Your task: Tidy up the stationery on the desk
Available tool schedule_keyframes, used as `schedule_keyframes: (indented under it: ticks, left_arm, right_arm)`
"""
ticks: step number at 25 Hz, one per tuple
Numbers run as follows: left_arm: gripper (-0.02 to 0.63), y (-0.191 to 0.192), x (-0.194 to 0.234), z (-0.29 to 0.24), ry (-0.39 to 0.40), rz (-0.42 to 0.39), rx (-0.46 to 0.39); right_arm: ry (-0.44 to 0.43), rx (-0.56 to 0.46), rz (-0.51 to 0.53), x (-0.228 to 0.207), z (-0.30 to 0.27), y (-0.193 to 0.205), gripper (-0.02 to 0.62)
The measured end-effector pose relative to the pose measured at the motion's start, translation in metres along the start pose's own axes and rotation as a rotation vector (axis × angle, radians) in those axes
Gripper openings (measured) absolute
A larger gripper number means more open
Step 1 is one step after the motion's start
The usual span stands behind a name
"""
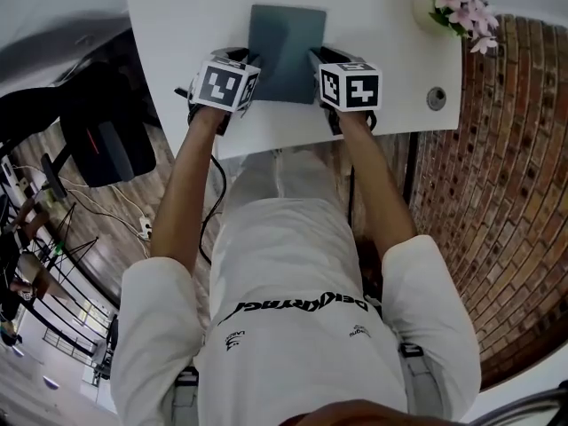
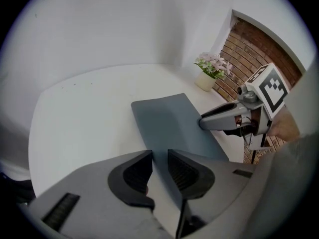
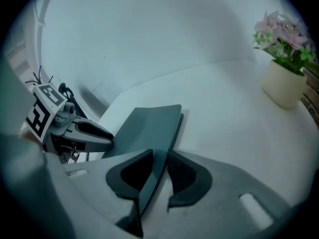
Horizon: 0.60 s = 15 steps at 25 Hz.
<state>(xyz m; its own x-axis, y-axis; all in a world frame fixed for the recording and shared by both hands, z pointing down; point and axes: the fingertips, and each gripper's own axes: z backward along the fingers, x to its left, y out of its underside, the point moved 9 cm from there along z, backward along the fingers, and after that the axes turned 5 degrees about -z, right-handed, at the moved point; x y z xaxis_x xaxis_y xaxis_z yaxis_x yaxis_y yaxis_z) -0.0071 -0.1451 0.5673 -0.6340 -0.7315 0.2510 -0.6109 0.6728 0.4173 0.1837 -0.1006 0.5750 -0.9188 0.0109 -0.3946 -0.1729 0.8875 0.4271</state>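
A flat dark grey folder (image 1: 284,47) lies on the white desk (image 1: 177,25), its near edge toward me. My left gripper (image 1: 241,59) is shut on the folder's near left corner; in the left gripper view the folder's (image 2: 174,128) edge runs between the two pads (image 2: 137,176). My right gripper (image 1: 318,58) is shut on the near right corner, and in the right gripper view the folder (image 3: 147,126) stands slanted between its jaws. Each gripper sees the other across the folder: the right gripper (image 2: 224,118), the left gripper (image 3: 84,131).
A cream pot of pink flowers (image 1: 448,7) stands at the desk's far right corner, also the flower pot (image 2: 209,76) (image 3: 284,78) in both gripper views. A round cable hole (image 1: 436,98) sits near the right front edge. A black chair (image 1: 106,140) stands left of the desk, with brick (image 1: 506,149) on the right.
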Motion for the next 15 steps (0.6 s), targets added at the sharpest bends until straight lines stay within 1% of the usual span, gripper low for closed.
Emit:
schedule_keyframes:
  ticks: [5,9,13,15]
  left_arm:
    - [0.095,0.012,-0.011,0.001,-0.008,0.106,-0.045]
    - [0.095,0.016,-0.019,0.002,-0.033,0.151,-0.056]
    - [0.095,0.019,-0.025,0.003,-0.055,0.201,-0.076]
    - [0.095,0.021,-0.027,0.003,-0.064,0.22,-0.084]
  right_arm:
    - [-0.01,0.028,0.083,-0.002,0.0,-0.005,0.089]
    - [-0.013,0.035,0.106,-0.004,0.001,-0.005,0.089]
    - [0.017,0.043,0.191,-0.003,0.002,-0.006,0.092]
    - [0.016,0.046,0.194,-0.002,0.002,-0.006,0.092]
